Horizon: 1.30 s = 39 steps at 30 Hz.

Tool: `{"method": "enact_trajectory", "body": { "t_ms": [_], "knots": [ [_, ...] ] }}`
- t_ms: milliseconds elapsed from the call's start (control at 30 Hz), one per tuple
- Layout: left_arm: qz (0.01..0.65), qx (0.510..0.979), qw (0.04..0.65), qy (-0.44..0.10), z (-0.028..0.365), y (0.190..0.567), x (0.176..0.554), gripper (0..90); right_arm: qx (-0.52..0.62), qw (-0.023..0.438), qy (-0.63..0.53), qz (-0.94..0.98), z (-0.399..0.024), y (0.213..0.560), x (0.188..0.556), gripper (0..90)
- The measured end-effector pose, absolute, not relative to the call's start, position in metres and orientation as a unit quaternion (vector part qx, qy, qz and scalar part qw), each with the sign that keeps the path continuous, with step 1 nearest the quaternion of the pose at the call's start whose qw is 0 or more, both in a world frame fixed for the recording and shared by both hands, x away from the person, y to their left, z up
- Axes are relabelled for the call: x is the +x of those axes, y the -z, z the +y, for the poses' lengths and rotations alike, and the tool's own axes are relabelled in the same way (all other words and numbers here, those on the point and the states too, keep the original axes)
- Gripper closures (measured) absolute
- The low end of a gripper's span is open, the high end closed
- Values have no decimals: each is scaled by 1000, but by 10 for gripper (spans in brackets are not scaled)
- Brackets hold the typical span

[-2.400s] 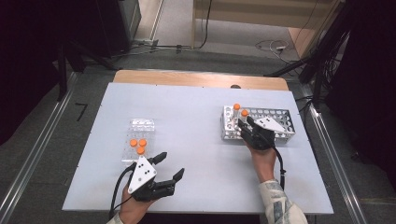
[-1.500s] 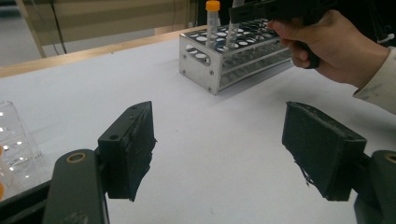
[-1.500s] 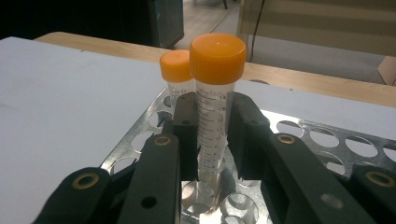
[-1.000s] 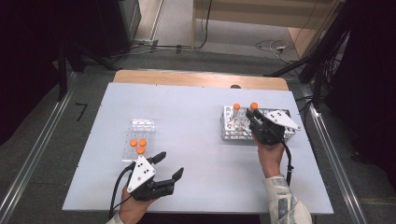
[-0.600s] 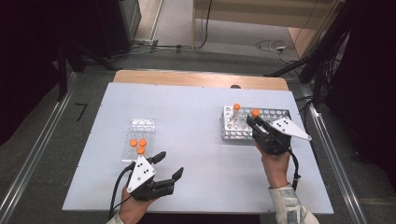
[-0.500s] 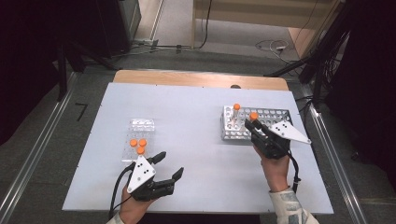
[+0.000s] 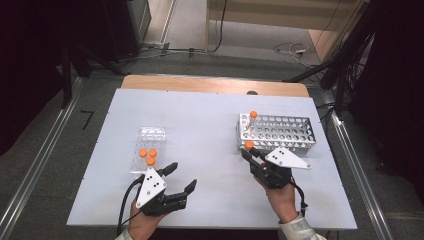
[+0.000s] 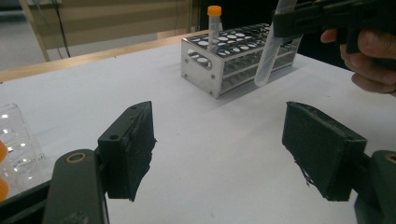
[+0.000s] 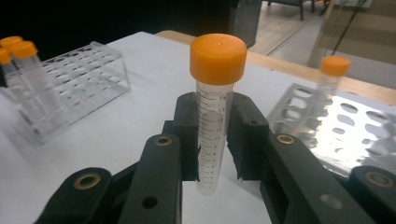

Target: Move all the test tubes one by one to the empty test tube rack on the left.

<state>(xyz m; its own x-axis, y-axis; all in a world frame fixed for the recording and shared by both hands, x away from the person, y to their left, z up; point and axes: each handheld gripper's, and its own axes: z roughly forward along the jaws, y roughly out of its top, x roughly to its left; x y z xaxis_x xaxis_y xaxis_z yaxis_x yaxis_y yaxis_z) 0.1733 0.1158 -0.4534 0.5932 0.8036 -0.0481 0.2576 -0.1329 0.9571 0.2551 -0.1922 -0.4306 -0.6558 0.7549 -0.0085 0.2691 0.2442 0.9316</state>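
Note:
My right gripper (image 7: pixel 251 153) is shut on a clear tube with an orange cap (image 9: pixel 217 60), held upright just in front of the metal rack (image 7: pixel 280 134). A second orange-capped tube (image 7: pixel 253 115) stands in that rack's far left corner. At the table's left, a clear plastic rack (image 7: pixel 150 134) holds three orange-capped tubes (image 7: pixel 148 155). My left gripper (image 7: pixel 183 176) rests near the table's front edge, below the clear rack. It stands open, with nothing between its pads (image 8: pixel 133 144).
The white table (image 7: pixel 200 125) has a wooden strip along its far edge. Metal rails run along both sides on the floor. Cables and dark equipment stand beyond the table's far end. The person's hand (image 8: pixel 369 51) holds the right gripper.
My right gripper has lifted a tube from the metal rack and carried it toward the person, to the rack's near side. The left gripper has stayed still and open.

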Motion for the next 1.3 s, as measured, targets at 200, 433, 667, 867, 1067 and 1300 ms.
{"method": "enact_trajectory", "body": {
  "t_ms": [200, 433, 667, 867, 1067, 1300],
  "knots": [
    [372, 709, 545, -251, 114, 453, 172, 256, 317, 209, -508, 773, -169, 442, 249, 721],
    [366, 706, 552, -251, 112, 451, 171, 279, 291, 187, -505, 790, -147, 450, 240, 721],
    [358, 704, 564, -240, 108, 449, 170, 337, 255, 166, -502, 809, -122, 457, 227, 721],
    [350, 707, 568, -236, 106, 449, 171, 442, 235, 150, -500, 820, -107, 462, 219, 721],
    [347, 711, 567, -231, 105, 452, 173, 530, 223, 138, -501, 825, -96, 464, 215, 721],
    [349, 712, 563, -235, 104, 453, 174, 598, 216, 131, -505, 825, -91, 463, 212, 721]
  ]
}}
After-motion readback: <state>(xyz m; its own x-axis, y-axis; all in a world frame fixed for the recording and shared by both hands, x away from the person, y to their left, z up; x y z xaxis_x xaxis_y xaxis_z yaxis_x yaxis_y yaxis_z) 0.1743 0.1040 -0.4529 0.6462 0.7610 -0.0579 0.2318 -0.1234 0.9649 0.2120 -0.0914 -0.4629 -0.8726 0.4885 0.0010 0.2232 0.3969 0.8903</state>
